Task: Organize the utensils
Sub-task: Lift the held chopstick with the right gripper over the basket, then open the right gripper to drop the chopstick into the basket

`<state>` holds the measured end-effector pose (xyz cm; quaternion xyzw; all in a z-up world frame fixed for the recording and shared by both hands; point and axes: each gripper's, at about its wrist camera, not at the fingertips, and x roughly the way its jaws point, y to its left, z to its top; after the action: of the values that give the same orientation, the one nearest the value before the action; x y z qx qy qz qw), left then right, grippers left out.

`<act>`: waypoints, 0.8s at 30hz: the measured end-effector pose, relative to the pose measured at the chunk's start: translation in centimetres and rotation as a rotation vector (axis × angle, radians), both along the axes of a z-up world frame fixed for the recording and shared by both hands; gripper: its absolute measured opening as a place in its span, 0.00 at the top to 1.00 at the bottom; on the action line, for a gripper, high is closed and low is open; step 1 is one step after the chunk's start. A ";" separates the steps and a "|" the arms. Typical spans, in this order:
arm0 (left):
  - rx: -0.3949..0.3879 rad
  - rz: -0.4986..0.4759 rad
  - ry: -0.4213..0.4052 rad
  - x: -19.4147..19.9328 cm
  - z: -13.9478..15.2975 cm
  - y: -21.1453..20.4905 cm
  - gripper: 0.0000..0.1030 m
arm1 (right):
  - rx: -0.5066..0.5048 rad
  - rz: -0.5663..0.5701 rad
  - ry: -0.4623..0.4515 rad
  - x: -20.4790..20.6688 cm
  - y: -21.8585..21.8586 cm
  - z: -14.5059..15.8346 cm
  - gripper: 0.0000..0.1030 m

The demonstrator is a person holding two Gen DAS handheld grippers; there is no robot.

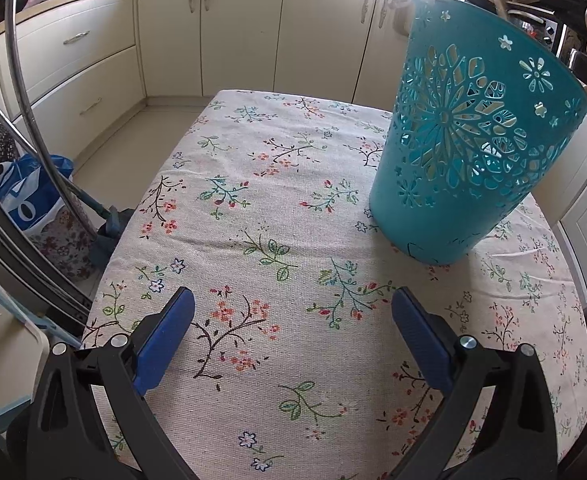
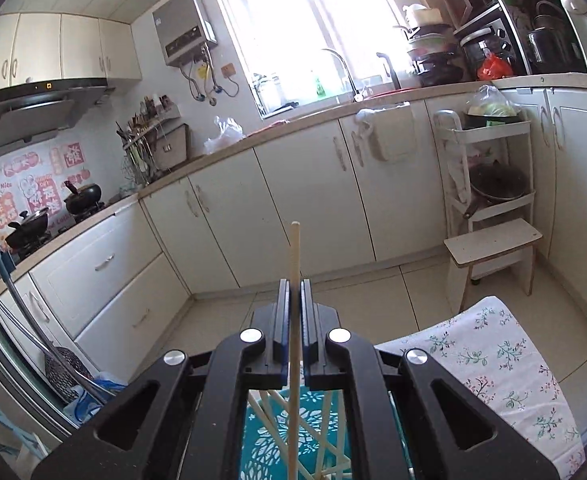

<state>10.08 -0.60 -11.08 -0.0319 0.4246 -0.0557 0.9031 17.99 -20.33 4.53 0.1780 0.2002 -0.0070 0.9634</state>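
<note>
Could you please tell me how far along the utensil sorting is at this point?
Several pale wooden chopsticks already lie inside the teal plastic basket with flower cut-outs. In hand: the right hand-held gripper is shut on one more wooden chopstick, above the basket. The left hand-held gripper is open and empty over the floral tablecloth, where no loose utensils show. That chopstick appears the only one left.

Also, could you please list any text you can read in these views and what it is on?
"Nice": on the pink wall stickers, only just legible.
Their Chinese characters: too blurred to read.
Blue-and-white plastic bag: large print, crumpled, unreadable.
Water heater: label too small.
</note>
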 end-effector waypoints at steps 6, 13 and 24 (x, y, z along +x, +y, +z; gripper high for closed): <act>0.001 0.001 0.003 0.0 0.0 -0.1 0.08 | -0.020 0.038 0.027 -0.8 0.7 -0.7 0.94; -0.007 0.007 0.000 -0.1 0.0 0.2 0.08 | -0.054 0.116 0.017 -7.0 0.9 -0.2 0.74; 0.117 0.013 -0.004 -3.2 1.8 -0.3 0.08 | -0.052 0.056 0.354 -22.0 -3.0 -6.9 0.26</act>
<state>6.86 -0.91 -9.26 0.0185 0.4252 -0.0249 0.9046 -3.96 -23.28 -2.38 0.1434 0.3716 -0.0165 0.9171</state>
